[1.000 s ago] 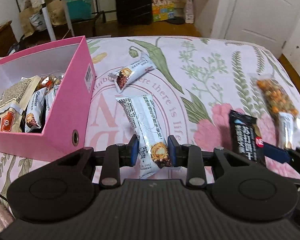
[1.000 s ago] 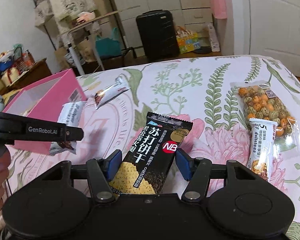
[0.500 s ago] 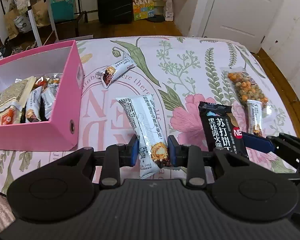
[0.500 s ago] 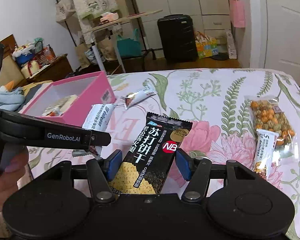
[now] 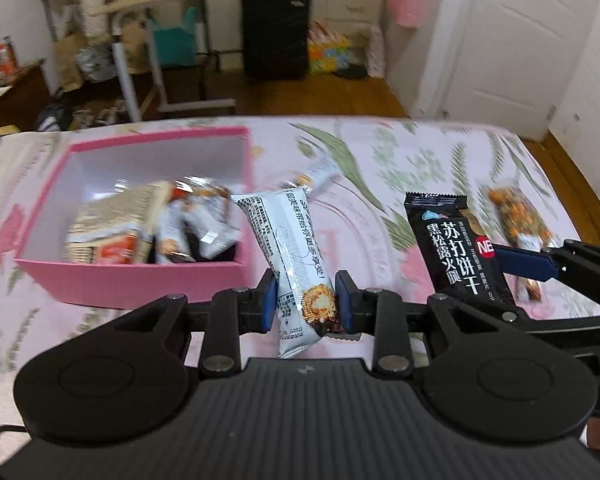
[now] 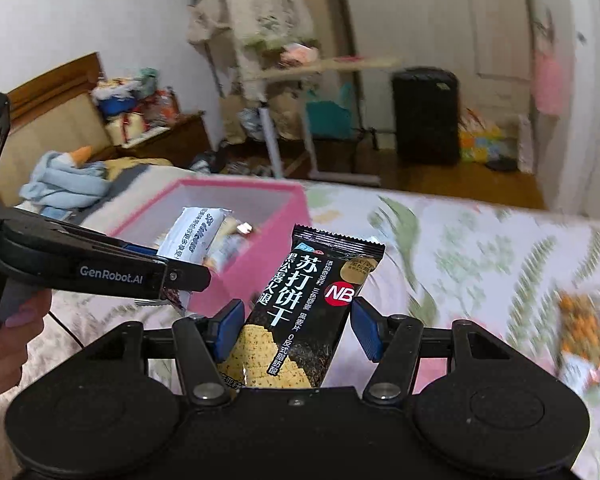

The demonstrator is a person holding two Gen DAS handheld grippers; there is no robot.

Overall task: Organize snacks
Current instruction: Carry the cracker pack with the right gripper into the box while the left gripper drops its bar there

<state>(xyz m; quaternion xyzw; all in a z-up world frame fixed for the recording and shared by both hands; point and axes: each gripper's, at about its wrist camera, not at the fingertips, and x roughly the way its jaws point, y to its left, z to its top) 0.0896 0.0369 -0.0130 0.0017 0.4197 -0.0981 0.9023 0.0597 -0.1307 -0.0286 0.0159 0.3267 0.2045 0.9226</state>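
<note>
My left gripper is shut on a white snack bar and holds it in the air by the right wall of the pink box. The box holds several snack packets. My right gripper is shut on a black cracker packet, also lifted; it shows in the left wrist view too. In the right wrist view the left gripper and its white bar are in front of the pink box.
On the floral tablecloth lie a small white bar behind the box and a clear bag of orange nuts at the right. A black suitcase and a rack stand beyond the table.
Both grippers have lifted their packets higher and swung left toward the pink box. The box now lies nearer and more centred in both views.
</note>
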